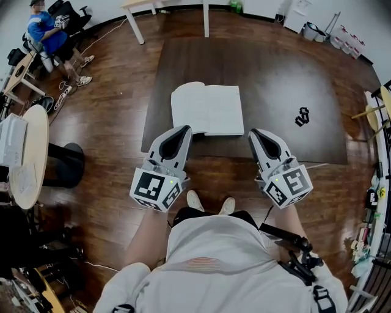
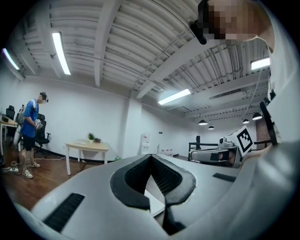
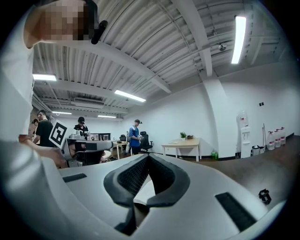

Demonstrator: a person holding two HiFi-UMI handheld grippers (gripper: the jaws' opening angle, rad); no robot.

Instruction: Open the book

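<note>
The book (image 1: 208, 109) lies open on the dark table (image 1: 256, 67), its white pages facing up, near the table's front edge. My left gripper (image 1: 185, 129) is shut and empty, its tip just in front of the book's lower left corner. My right gripper (image 1: 253, 132) is also shut and empty, its tip just beyond the book's lower right corner. Both point level, held above the table's front edge. In the left gripper view the jaws (image 2: 151, 157) meet, with a strip of white page (image 2: 154, 200) below them. The right gripper view shows its jaws (image 3: 147, 157) meeting over the page (image 3: 144, 191).
A small black object (image 1: 302, 116) lies on the table to the right of the book. A round white table (image 1: 27, 159) stands at the left, and a person in blue (image 1: 46, 30) sits at the far left. A light wooden table (image 1: 143, 6) stands beyond.
</note>
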